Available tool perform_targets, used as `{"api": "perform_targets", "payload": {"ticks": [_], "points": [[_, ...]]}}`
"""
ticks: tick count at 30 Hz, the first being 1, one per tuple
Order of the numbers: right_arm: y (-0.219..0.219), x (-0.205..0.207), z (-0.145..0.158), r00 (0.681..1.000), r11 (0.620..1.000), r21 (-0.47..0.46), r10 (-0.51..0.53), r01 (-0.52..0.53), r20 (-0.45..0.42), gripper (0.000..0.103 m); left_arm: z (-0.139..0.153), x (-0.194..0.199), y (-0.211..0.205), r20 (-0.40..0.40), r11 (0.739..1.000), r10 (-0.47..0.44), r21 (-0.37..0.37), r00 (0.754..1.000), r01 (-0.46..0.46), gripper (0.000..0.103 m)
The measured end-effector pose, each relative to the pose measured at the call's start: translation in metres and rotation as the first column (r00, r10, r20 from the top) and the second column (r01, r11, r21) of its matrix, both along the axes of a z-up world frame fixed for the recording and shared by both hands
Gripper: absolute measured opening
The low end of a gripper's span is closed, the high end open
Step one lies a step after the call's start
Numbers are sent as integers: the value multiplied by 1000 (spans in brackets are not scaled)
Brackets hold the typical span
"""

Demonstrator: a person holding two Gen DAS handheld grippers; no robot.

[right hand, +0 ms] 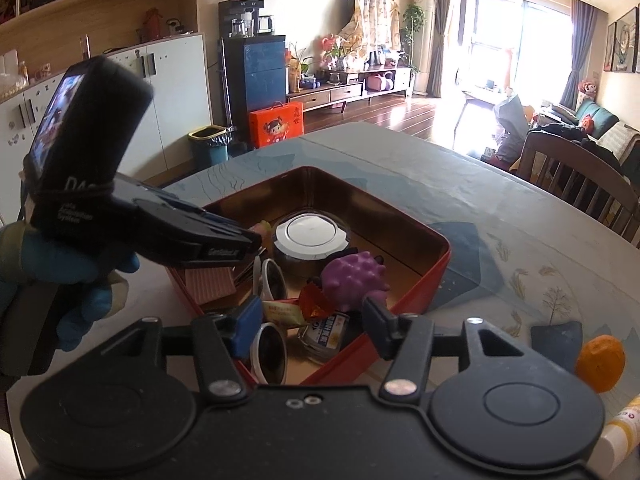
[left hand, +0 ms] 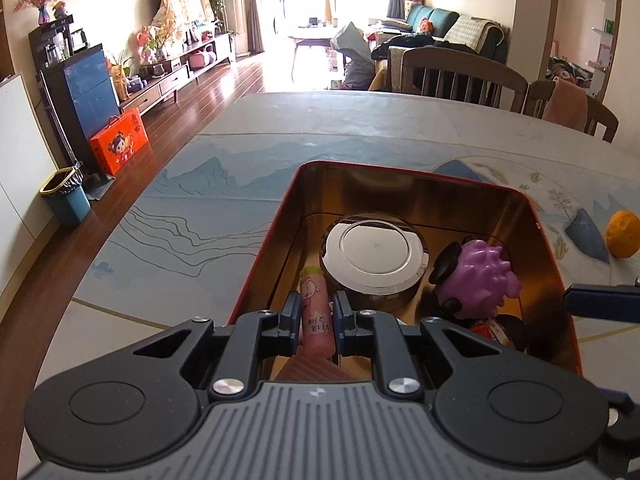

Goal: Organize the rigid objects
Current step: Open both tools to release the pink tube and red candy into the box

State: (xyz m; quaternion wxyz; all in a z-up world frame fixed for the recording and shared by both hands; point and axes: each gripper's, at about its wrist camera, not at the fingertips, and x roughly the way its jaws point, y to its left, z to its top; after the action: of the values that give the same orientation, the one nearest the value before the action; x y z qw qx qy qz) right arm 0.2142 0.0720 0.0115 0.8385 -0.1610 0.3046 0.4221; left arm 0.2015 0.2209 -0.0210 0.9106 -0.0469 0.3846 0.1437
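Observation:
A red tin box (left hand: 472,178) with a gold inside stands on the table; it also shows in the right wrist view (right hand: 434,258). My left gripper (left hand: 316,310) is shut on a pink tube with a green cap (left hand: 314,312) and holds it over the box's near left part. In the box are a round silver-lidded tin (left hand: 374,254), a purple spiky toy (left hand: 486,276), sunglasses (right hand: 272,344), a small jar (right hand: 324,334) and wrappers. My right gripper (right hand: 310,322) is open and empty above the box's near corner.
An orange fruit (right hand: 600,362) lies on the table right of the box, also in the left wrist view (left hand: 624,234). A yellow-white tube (right hand: 622,428) lies at the right edge. Wooden chairs (left hand: 464,74) stand at the table's far side.

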Motion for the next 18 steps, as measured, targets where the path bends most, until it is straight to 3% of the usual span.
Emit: {"api": "perform_targets", "payload": {"ticks": [9, 14, 18], "points": [[-17, -6, 12, 1000, 1000, 20, -16, 16, -1, 64, 12, -14, -6, 38, 998, -14, -67, 999, 16, 16], [-38, -10, 22, 1000, 999, 37, -19, 19, -2, 71, 20, -23, -17, 59, 996, -40, -75, 997, 44, 17], [-60, -9, 30, 999, 998, 47, -41, 41, 1, 72, 28, -27, -33, 86, 995, -74, -67, 994, 80, 32]]}}
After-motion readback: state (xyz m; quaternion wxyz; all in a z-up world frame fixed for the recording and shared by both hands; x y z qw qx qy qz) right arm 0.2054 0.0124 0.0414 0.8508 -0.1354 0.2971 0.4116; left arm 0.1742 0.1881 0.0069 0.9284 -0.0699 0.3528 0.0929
